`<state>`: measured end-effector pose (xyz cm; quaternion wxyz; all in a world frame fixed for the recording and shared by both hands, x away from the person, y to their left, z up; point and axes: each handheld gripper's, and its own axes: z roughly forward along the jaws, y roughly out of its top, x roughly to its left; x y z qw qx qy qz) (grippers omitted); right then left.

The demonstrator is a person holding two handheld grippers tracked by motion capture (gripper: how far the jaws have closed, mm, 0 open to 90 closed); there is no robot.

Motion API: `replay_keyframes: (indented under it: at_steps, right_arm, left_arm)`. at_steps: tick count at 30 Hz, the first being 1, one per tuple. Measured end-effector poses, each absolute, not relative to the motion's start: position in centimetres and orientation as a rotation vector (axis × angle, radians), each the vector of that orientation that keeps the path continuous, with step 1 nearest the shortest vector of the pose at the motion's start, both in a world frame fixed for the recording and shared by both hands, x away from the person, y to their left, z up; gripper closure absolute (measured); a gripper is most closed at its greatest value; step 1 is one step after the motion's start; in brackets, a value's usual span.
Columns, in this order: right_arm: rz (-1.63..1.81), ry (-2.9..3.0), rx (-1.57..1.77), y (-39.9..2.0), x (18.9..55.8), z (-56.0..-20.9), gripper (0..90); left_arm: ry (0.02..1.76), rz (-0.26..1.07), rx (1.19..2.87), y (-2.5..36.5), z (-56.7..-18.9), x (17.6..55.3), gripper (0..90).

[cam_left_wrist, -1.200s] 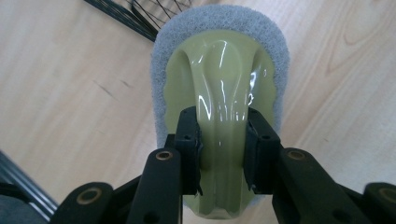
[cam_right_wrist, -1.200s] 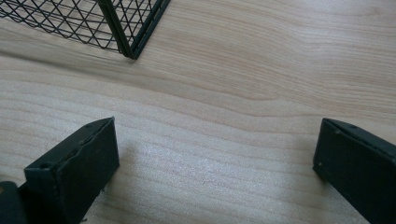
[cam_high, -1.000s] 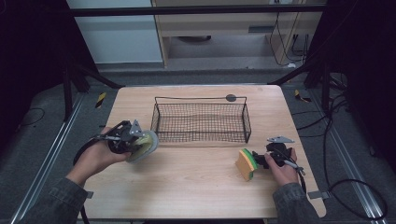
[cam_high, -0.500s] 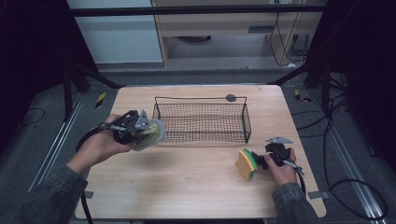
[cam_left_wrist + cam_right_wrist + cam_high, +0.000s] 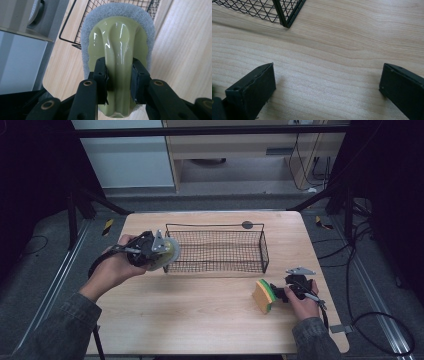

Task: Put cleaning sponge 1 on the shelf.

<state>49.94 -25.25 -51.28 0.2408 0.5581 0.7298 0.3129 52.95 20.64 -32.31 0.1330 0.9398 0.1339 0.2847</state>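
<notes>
My left gripper (image 5: 159, 251) is shut on the ridged handle of a pale green scrubber (image 5: 170, 254) with a grey-white pad, held in the air at the left end of the black wire basket (image 5: 215, 226). In the left gripper view the jaws (image 5: 119, 72) pinch the handle of the scrubber (image 5: 117, 37) from both sides, with the basket (image 5: 82, 25) behind it. My right gripper (image 5: 280, 292) rests low at the front right, just right of a yellow, green and orange sponge (image 5: 262, 296). Its jaws (image 5: 328, 82) stand wide open over bare wood.
The wooden table (image 5: 200, 320) has free room in front of the basket. A small dark round disc (image 5: 247, 224) lies behind the basket's far rim. A basket corner (image 5: 284, 15) shows ahead of the right gripper. Dark floor and cables surround the table.
My left gripper has carried the scrubber up and to the right, from the table's left side to the basket's left end. The right gripper and the sponge have stayed put.
</notes>
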Motion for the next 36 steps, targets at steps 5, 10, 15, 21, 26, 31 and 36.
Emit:
replay_keyframes:
  at_steps: [5, 10, 15, 21, 26, 31, 36]
  right_arm:
    - [0.859, 2.004, 1.521, -25.3, 50.0, -51.3, 0.6]
    - [0.86, 2.004, 1.523, -25.4, 49.9, -51.3, 0.5]
    - [0.86, 2.009, 1.519, -25.5, 50.0, -51.3, 0.4]
    - [0.857, 2.011, 1.515, -25.5, 50.0, -51.3, 0.4]
    - [0.857, 2.011, 1.515, -25.5, 50.0, -51.3, 0.4]
    - [0.854, 2.011, 1.514, -25.6, 50.0, -51.3, 0.4]
    - [0.854, 2.011, 1.513, -25.6, 50.0, -51.3, 0.4]
  left_arm:
    - [0.363, 0.853, 2.721, 20.1, -32.0, 53.8, 70.3]
    - [0.347, 0.887, 2.729, 19.6, -31.5, 54.5, 70.3]
    - [0.347, 0.905, 2.728, 19.2, -31.2, 55.5, 70.3]
    - [0.33, 0.912, 2.734, 18.7, -30.9, 56.5, 70.3]
    - [0.32, 0.924, 2.735, 18.2, -30.8, 57.3, 70.3]
    - [0.299, 0.938, 2.726, 17.3, -30.7, 58.1, 70.3]
    - [0.283, 0.951, 2.725, 16.6, -30.7, 58.7, 70.3]
